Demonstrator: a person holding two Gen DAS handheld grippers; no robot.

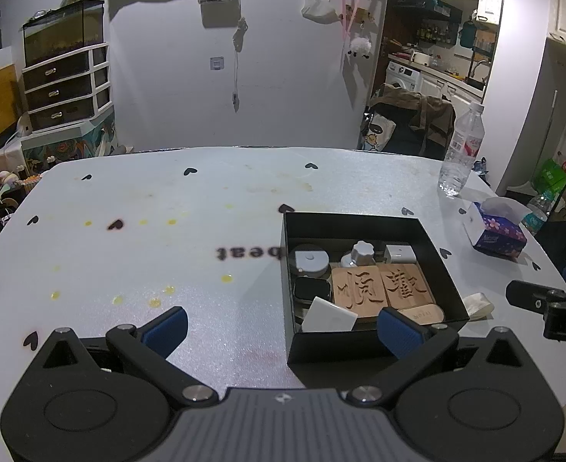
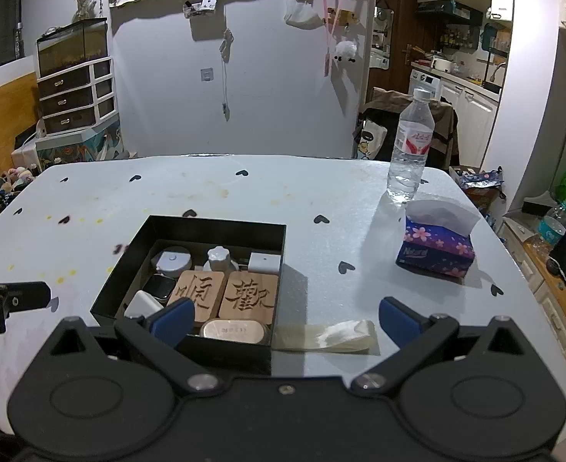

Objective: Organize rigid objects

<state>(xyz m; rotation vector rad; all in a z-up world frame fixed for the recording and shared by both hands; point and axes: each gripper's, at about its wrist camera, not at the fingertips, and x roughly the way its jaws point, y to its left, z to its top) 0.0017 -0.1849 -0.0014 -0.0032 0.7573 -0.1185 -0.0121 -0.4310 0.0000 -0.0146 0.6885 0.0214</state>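
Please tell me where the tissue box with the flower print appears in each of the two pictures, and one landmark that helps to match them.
Left wrist view: the tissue box is at the far right, beyond the black box, near the table edge.
Right wrist view: the tissue box is right of centre, well apart from the black box.
Shared landmark: the water bottle stands just behind the tissue box in both.

A box [image 2: 202, 227] sits on the table [image 2: 244, 188] and holds two carved wooden blocks [image 2: 221, 294] side by side, with a round puck [image 2: 171, 260], a knob [image 2: 219, 256] and a small cube [image 2: 263, 263] in a row behind them. A watch [image 2: 159, 285] lies left of the blocks and an oblong case [image 2: 235, 331] lies in front of them. Right of the box, a folded strip [image 2: 329, 335] lies just beside its near corner, a tissue pack [image 2: 435, 242] stands farther back, and a water bottle [image 2: 410, 146] stands behind that.
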